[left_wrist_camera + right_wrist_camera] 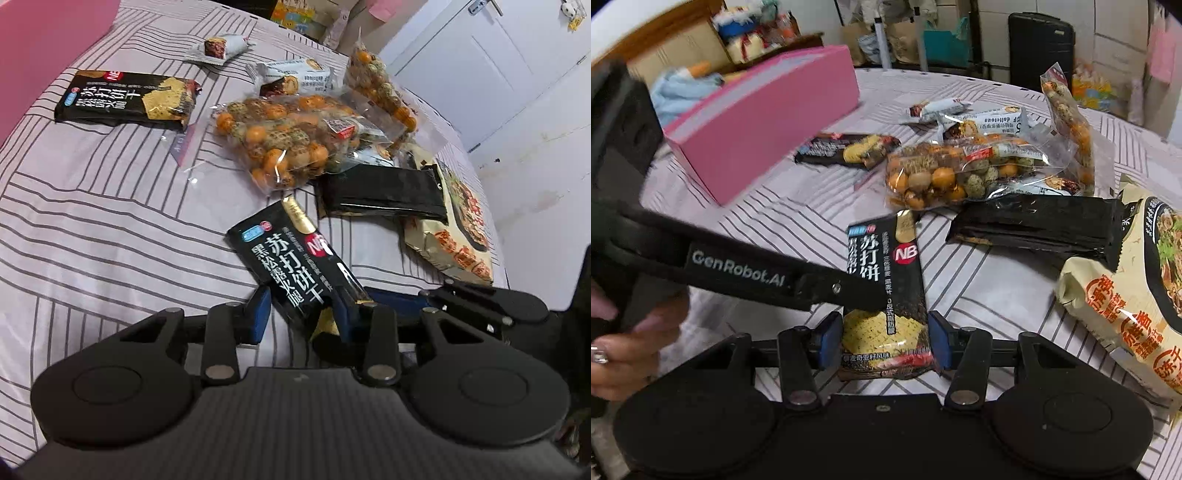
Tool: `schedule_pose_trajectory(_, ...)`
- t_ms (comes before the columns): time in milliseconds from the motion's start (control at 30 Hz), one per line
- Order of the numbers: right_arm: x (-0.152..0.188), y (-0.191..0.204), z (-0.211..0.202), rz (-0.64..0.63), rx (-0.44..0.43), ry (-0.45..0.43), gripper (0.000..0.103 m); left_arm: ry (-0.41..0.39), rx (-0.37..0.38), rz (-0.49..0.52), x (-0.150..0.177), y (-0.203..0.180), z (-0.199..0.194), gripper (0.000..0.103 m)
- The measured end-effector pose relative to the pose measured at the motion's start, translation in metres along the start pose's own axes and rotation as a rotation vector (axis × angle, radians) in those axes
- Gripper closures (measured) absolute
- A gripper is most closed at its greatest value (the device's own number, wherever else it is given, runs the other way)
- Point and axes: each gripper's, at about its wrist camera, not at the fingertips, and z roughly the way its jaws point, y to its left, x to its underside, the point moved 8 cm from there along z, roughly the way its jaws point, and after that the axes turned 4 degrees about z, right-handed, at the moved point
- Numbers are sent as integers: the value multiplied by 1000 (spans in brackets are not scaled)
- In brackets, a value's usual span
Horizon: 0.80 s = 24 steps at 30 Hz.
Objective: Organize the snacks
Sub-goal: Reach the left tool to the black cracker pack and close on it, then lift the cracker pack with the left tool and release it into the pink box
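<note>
A black soda-cracker packet [295,266] [886,280] lies on the striped bed sheet [92,221]. In the left wrist view my left gripper [303,314] is shut on the packet's near end, which tilts up between the blue pads [258,314]. From the right wrist camera, my right gripper [884,339] has its blue pads [940,339] against both long edges of the same packet. The left gripper [846,295] reaches in from the left and holds the packet's left side. A hand [628,332] grips its handle.
A pink box [757,122] stands at the back left. Scattered behind are a second cracker packet [125,98], two bags of coated nuts [288,136] [380,85], small white cake wrappers [221,46], a face-down black packet [384,192] and a beige noodle bag [1126,288].
</note>
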Motion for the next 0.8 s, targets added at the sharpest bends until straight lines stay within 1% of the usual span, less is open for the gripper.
schedule_pose_trajectory(33, 2, 4, 4, -14, 26, -5, 43, -1, -5, 3, 0, 1, 0, 73)
schedule_pose_trajectory(133, 9, 15, 13, -99, 106, -35, 41, 4, -6, 7, 2, 4, 2, 73)
schedule_pose_trajectory(200, 7, 15, 9, -81, 136, -40, 47, 9, -13, 25, 3, 5, 4, 72)
schedule_pose_trajectory(300, 5, 13, 4, -12, 131, -34, 49, 21, -8, 22, 4, 5, 3, 70)
schedule_pose_trajectory(367, 5, 14, 3, 20, 135, -28, 49, 48, 7, 16, 6, 5, 4, 69)
schedule_pose_trajectory(567, 5, 24, -2, 95, 149, -4, 49, 118, 38, 11, 9, 7, 0, 70)
schedule_pose_trajectory(800, 1, 44, -11, 153, 113, 42, 49, 186, -5, 41, 11, 7, -22, 69)
